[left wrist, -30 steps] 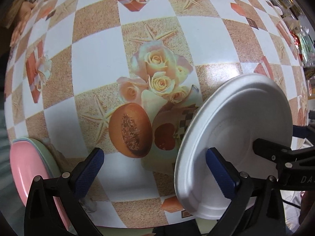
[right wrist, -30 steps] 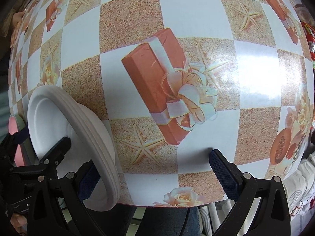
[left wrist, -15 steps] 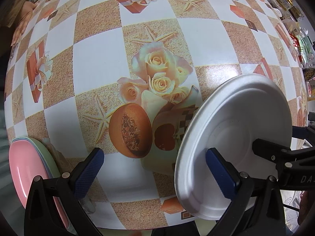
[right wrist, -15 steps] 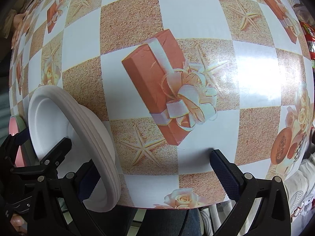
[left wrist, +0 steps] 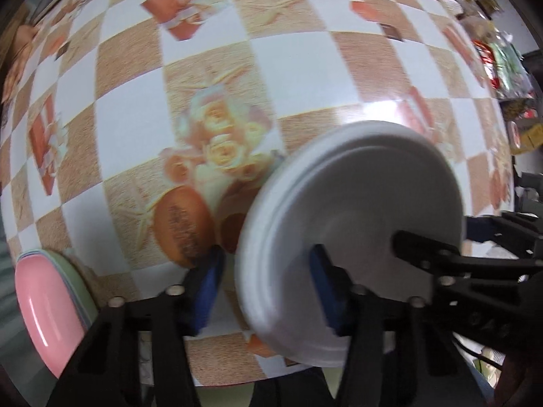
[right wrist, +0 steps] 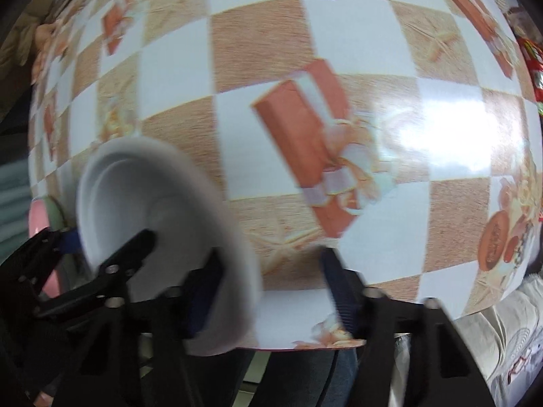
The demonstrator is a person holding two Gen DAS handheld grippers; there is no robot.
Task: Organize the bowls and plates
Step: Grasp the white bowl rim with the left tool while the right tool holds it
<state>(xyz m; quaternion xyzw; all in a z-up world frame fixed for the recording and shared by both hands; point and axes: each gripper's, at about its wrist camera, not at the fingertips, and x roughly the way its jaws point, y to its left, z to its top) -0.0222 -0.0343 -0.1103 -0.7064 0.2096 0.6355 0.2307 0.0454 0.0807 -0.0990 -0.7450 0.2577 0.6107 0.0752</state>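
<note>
Step in hand: the pick-up. Both grippers are on the white plate (left wrist: 356, 210), which is tilted up on its edge at the near edge of the table (left wrist: 129, 108).
Left gripper (left wrist: 266, 268): its jaws have just been closing, with the plate's rim between them. One pad is outside the rim and one is on the plate's face. The blur hides whether they are pressing yet.
Right gripper (right wrist: 271, 268): its jaws have also just been closing over the opposite rim. Bare cloth shows between the rim and its right pad, so I judge there's no squeeze yet.
Destination, likely: the pink plate (left wrist: 44, 308), lying on a green plate at the near left corner, well apart from the white one.
Next move calls for: a firm pinch first, then carrying the plate left and levelling it over that stack.
Edges: the white plate overhangs the near table edge, so a slip here would likely drop it off the table.
Open room: the middle and far stretch of cloth is bare. The clutter (left wrist: 502, 68) sits only at the far right.
</note>
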